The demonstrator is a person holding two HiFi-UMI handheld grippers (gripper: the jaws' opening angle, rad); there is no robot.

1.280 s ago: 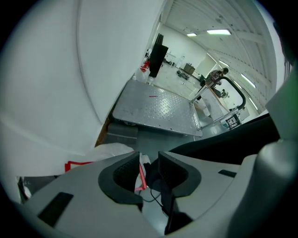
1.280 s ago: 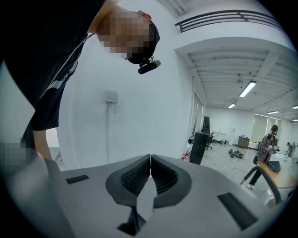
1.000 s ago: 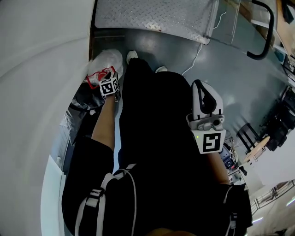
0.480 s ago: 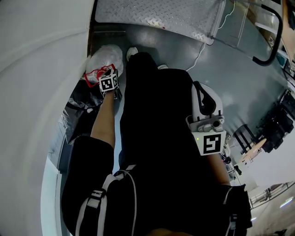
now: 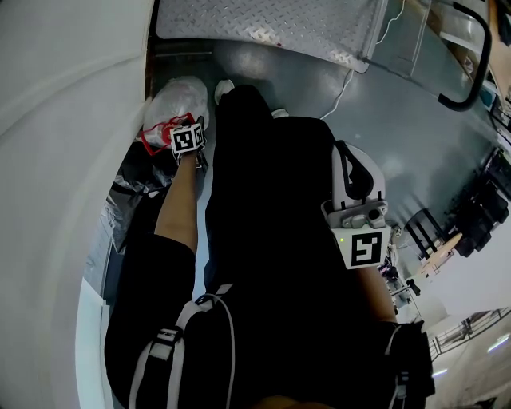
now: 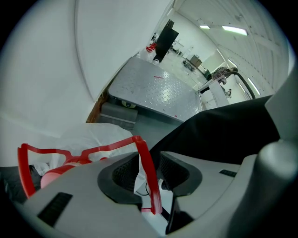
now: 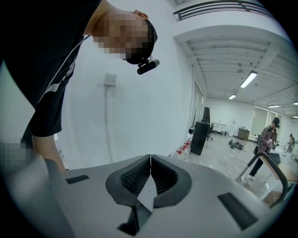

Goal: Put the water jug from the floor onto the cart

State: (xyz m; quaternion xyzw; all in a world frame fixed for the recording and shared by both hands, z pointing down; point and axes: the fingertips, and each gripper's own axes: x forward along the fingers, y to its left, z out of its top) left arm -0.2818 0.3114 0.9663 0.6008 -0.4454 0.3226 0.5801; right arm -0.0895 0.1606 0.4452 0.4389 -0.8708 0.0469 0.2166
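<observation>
The water jug (image 5: 174,100) stands on the floor by the wall, wrapped in white plastic (image 6: 93,137), with a red handle frame (image 6: 144,172) and a pinkish cap (image 6: 56,174). My left gripper (image 5: 185,128) points steeply down at it. Its jaws are opening, and one red bar of the handle runs between the pads (image 6: 123,174) with a sliver of gap showing. The cart's diamond-plate deck (image 5: 263,20) lies just beyond the jug, also visible in the left gripper view (image 6: 153,88). My right gripper (image 5: 350,160) hangs at my right side, shut and empty (image 7: 150,160).
A white wall (image 5: 64,120) runs along the left. Black plastic bags (image 5: 136,188) lie beside the jug. A white cable (image 5: 343,84) trails over the grey floor. The cart's black push handle (image 5: 471,72) rises at right. A person (image 7: 267,139) stands far across the room.
The left gripper has sunk toward the jug, onto the red handle. The right gripper has also lowered a little and stays shut.
</observation>
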